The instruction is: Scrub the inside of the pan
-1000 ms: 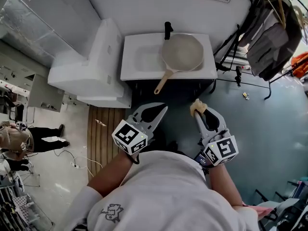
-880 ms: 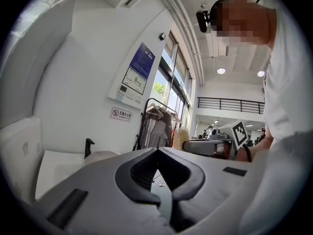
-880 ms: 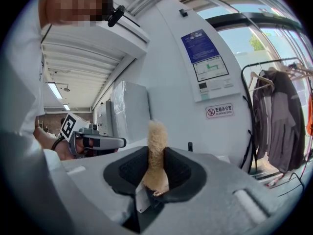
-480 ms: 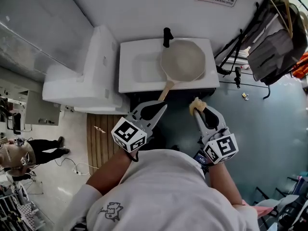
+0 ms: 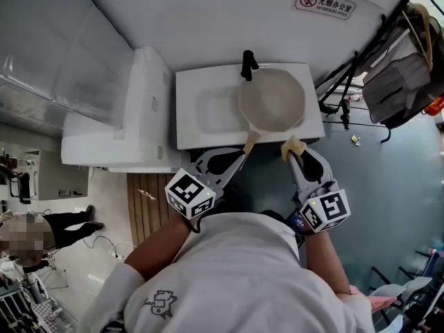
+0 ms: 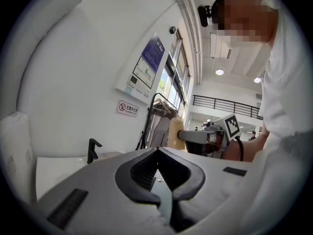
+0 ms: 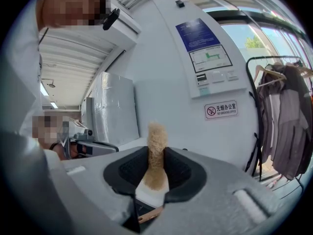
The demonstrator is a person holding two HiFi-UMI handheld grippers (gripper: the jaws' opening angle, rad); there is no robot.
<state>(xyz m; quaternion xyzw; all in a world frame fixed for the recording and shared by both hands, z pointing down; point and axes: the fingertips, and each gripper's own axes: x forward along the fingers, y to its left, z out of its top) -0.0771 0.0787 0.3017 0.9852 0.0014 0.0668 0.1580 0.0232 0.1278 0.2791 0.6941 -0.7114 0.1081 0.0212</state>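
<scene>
Right tool (image 5: 297, 155) clamps a tan, fibrous scrubber (image 7: 156, 151); left tool (image 5: 238, 158) closed, empty. Round pale pan (image 5: 272, 100) lies on white sink (image 5: 201, 82). Sign (image 5: 324, 1): "NO SMOKING OFFICE".

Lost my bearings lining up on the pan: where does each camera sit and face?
Head view: on the person's head, steeply down onto the pan on the sink; torso, arms, left gripper and right gripper show.
Left gripper view: on that gripper, along its shut fingers toward the wall; torso at right.
Right gripper view: on that gripper, along fingers clamped on the scrubber; torso at left.
Shared: the no-smoking sign appears in all three.
</scene>
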